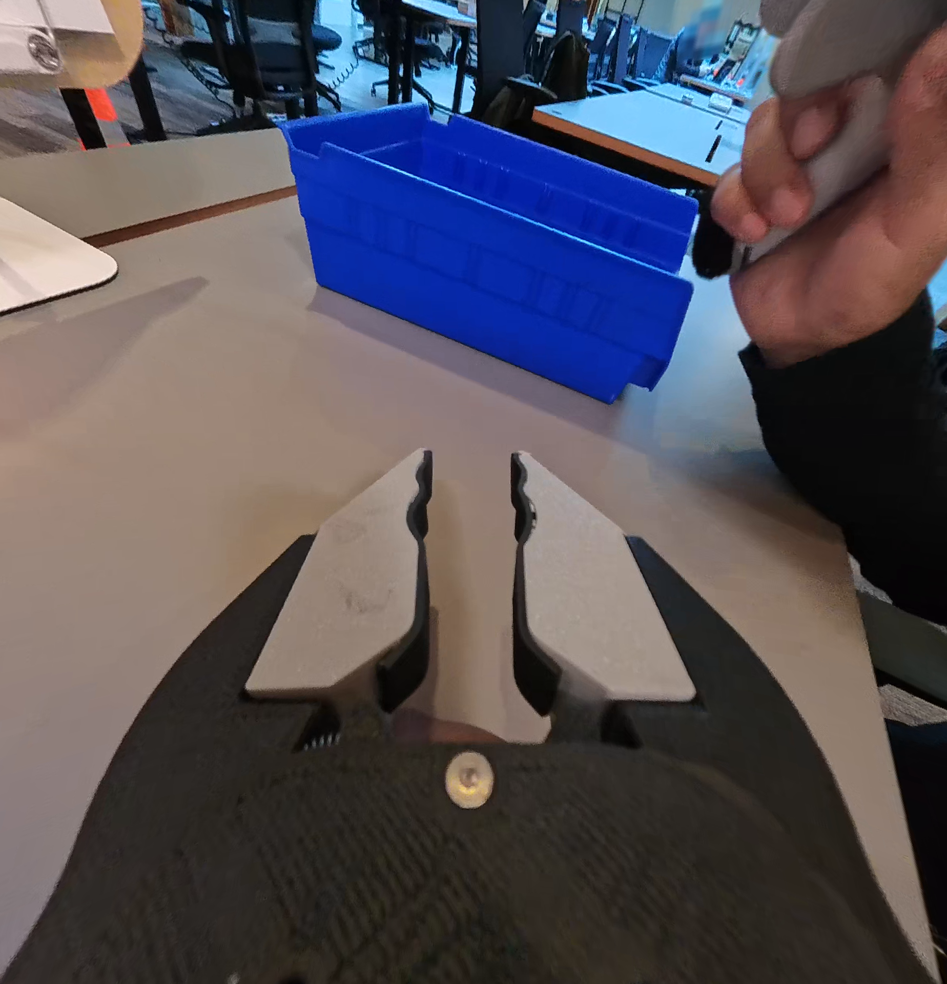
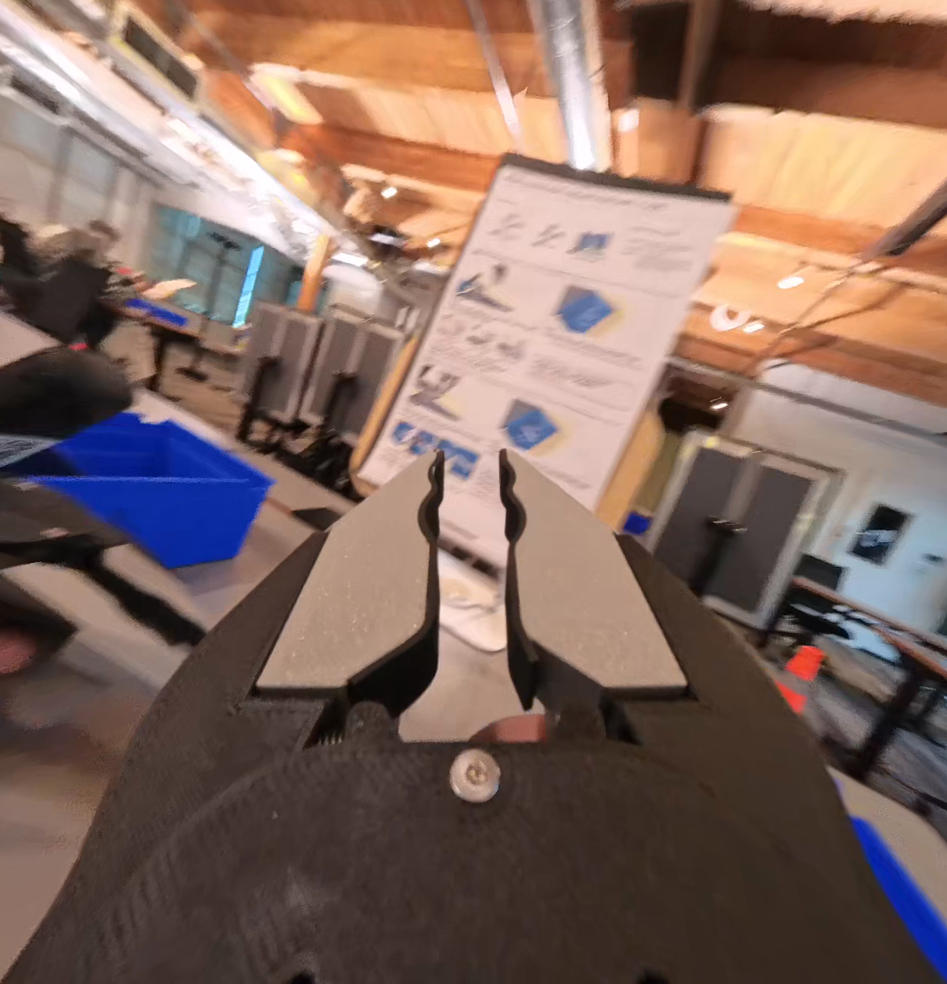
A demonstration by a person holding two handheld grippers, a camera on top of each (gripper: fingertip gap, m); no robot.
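My left gripper (image 1: 471,458) is open and empty, low over the grey table (image 1: 194,426). An empty blue plastic bin (image 1: 492,239) stands on the table ahead of it, a short way off. A person's hand (image 1: 833,213) holds the handle of the other gripper at the upper right, above the bin's right end. My right gripper (image 2: 471,458) is open and empty, raised and tilted upward toward a white poster board (image 2: 556,330). The blue bin also shows in the right wrist view (image 2: 157,495) at the left, below gripper level. That view is blurred.
A white flat stand base (image 1: 35,255) lies at the table's left edge. A dark sleeve (image 1: 860,468) crosses the table's right side. Office chairs and desks (image 1: 301,53) fill the background. Grey cabinets (image 2: 737,532) and orange cones (image 2: 801,671) stand at the right. About 20 cm separates my left fingertips from my right.
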